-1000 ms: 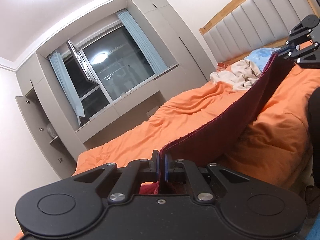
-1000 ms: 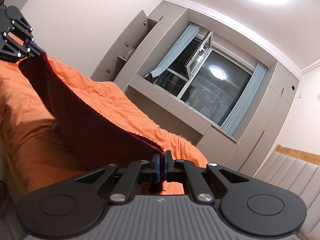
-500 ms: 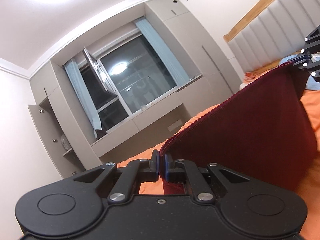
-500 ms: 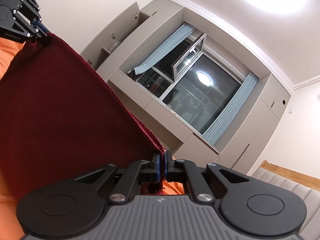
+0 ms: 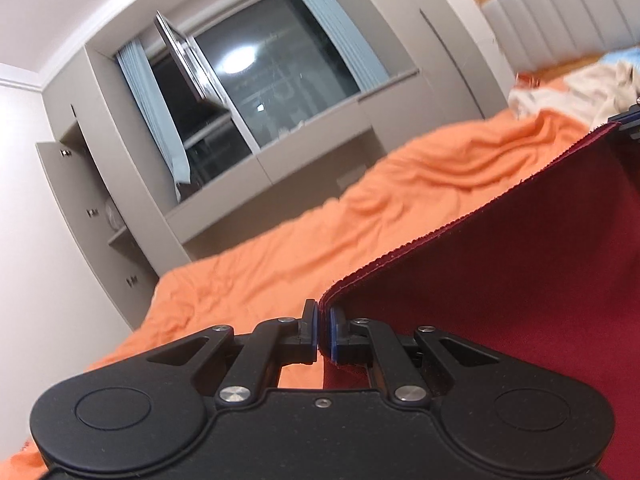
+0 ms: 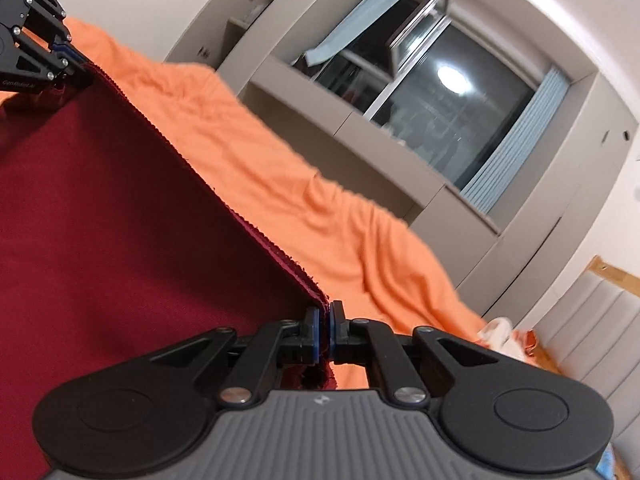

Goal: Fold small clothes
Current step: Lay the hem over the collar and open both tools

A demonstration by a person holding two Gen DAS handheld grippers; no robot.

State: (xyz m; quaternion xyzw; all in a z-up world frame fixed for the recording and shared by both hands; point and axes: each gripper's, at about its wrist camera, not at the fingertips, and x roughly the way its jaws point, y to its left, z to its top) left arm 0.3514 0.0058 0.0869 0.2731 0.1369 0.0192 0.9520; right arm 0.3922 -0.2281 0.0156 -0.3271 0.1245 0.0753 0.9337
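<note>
A dark red garment [image 5: 520, 300], held in the air above the bed, stretched flat between the two grippers. Its ribbed hem [image 6: 240, 216] forms the upper edge and runs in a nearly straight line from one gripper to the other; the cloth below it hangs as a smooth sheet without visible folds.

Left gripper [image 5: 323, 330]: jaws closed on one top corner of the garment, the blue-edged pads pressing the cloth from both sides. In the right wrist view the same gripper [image 6: 74, 60] appears at the far end of the hem, clamped on its corner.

Right gripper [image 6: 324, 330]: jaws closed on the opposite top corner, a scrap of red cloth showing below the pads. In the left wrist view only its tip [image 5: 628, 120] enters at the right edge, touching the end of the hem.

Beyond the garment lies an orange duvet [image 5: 320, 240], rumpled, covering the bed. Near the padded grey headboard [image 5: 560, 12] lies a heap of pale clothes [image 5: 580, 92], well apart from the red garment. Behind the bed stands a grey built-in wall unit [image 6: 400, 152] around a dark window [image 5: 272, 92], one sash swung open, with light blue curtains [image 5: 152, 112] at each side.
</note>
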